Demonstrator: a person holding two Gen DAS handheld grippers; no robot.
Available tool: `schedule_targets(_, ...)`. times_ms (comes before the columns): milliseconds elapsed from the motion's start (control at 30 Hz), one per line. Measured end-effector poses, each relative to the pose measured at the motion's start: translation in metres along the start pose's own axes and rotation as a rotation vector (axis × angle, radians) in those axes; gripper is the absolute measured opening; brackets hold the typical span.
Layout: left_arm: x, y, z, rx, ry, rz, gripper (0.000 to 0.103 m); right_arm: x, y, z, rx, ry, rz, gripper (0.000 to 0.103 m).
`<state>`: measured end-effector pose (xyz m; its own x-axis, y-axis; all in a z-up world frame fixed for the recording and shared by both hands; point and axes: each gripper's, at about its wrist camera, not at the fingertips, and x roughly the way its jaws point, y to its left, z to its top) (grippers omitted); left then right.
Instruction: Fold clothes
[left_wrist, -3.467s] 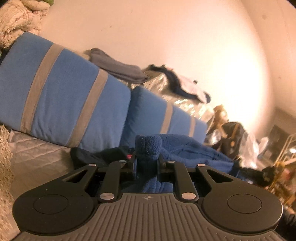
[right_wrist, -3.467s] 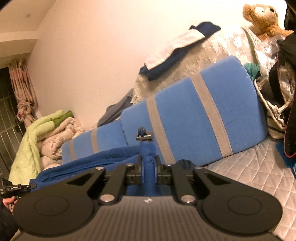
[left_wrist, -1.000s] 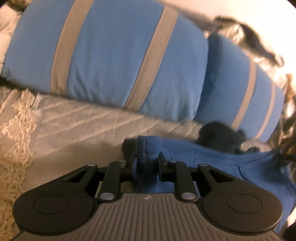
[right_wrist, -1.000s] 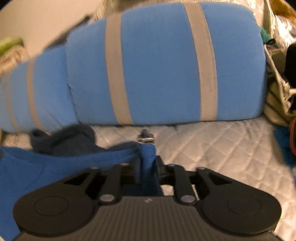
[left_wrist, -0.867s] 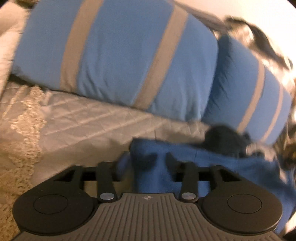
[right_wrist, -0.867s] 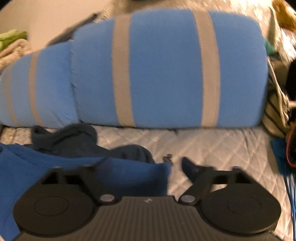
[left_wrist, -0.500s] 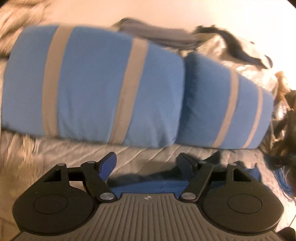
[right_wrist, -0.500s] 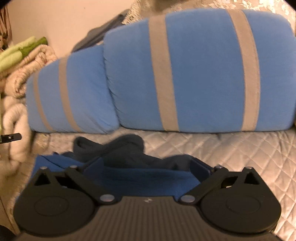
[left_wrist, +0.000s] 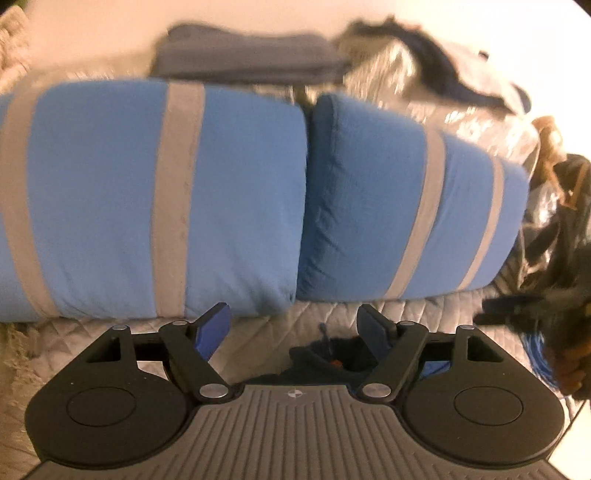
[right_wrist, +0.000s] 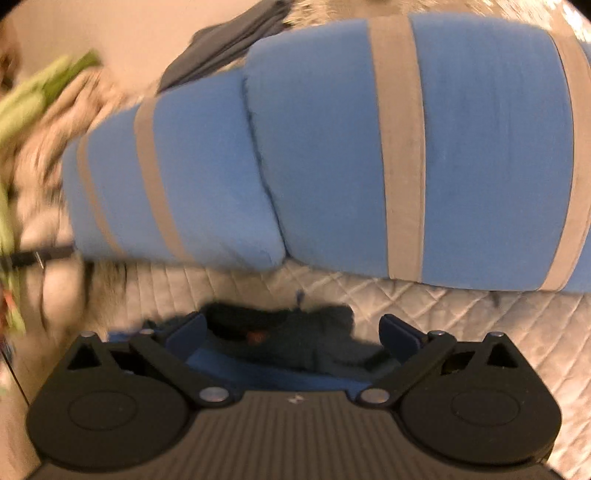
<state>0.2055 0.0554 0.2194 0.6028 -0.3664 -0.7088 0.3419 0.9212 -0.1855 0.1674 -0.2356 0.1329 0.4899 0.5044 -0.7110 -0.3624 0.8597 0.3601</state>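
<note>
The blue fleece garment (right_wrist: 258, 373) lies on the quilted bed cover, and its dark hood part (right_wrist: 295, 339) bunches up toward the pillows. In the left wrist view only the dark part (left_wrist: 332, 354) and a blue scrap (left_wrist: 436, 369) show above the gripper body. My left gripper (left_wrist: 293, 321) is open above the garment with nothing between its fingers. My right gripper (right_wrist: 293, 325) is wide open, also above the garment and not touching it. Most of the garment is hidden under the gripper bodies.
Two blue pillows with grey stripes (left_wrist: 147, 206) (right_wrist: 461, 147) lean along the back of the quilted bed cover (right_wrist: 480, 314). Folded and loose clothes (left_wrist: 251, 59) pile behind them. Rolled blankets (right_wrist: 44, 96) sit at the left, bags and dark things (left_wrist: 561, 221) at the right.
Both grippers were shut on the blue garment's edge. They have opened, let it drop onto the bed, and lifted up and back from it.
</note>
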Motion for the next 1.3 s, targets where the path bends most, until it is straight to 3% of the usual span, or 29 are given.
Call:
schedule_targets(67,0.025,0.0,-0.001,-0.018,0.061,-0.007,0.075,0.012,-0.001,0.013,0.047,0.012,-0.005,0.103)
schedule_targets(267,0.104,0.003,-0.014,-0.04,0.229,0.007,0.074,0.093,-0.01,0.017,0.03,0.187,-0.111,0.103)
schedule_targets(467,0.168,0.017,-0.026,-0.038,0.319,0.017,0.073,0.153,-0.03,0.016,0.096,0.232,-0.112,0.102)
schedule_targets(567,0.19,0.028,-0.034,-0.065,0.385,-0.012,0.071,0.176,-0.04,0.008,0.103,0.269,-0.117,0.085)
schedule_targets(600,0.196,0.033,-0.036,-0.081,0.407,-0.03,0.061,0.18,-0.042,0.005,0.113,0.289,-0.098,0.069)
schedule_targets(633,0.198,0.035,-0.039,-0.097,0.424,-0.059,0.052,0.184,-0.044,0.002,0.123,0.309,-0.079,0.043)
schedule_targets(667,0.2,0.037,-0.041,-0.113,0.441,-0.088,0.024,0.187,-0.046,-0.001,0.131,0.327,-0.061,0.038)
schedule_targets(700,0.201,0.039,-0.043,-0.126,0.455,-0.113,0.011,0.185,-0.046,-0.002,0.103,0.313,-0.06,0.033)
schedule_targets(833,0.182,0.04,-0.034,-0.048,0.36,-0.081,0.008,0.168,-0.054,0.002,0.097,0.234,-0.024,0.02)
schedule_targets(1033,0.181,0.042,-0.036,-0.016,0.268,-0.04,0.008,0.161,-0.07,0.007,0.165,0.152,-0.026,0.018)
schedule_targets(1200,0.2,0.057,-0.047,-0.131,0.224,-0.024,0.009,0.163,-0.077,0.007,0.178,0.073,-0.035,0.01)
schedule_targets(1300,0.2,0.072,-0.046,-0.226,0.145,0.066,0.013,0.161,-0.085,0.006,0.177,0.022,-0.042,0.015)
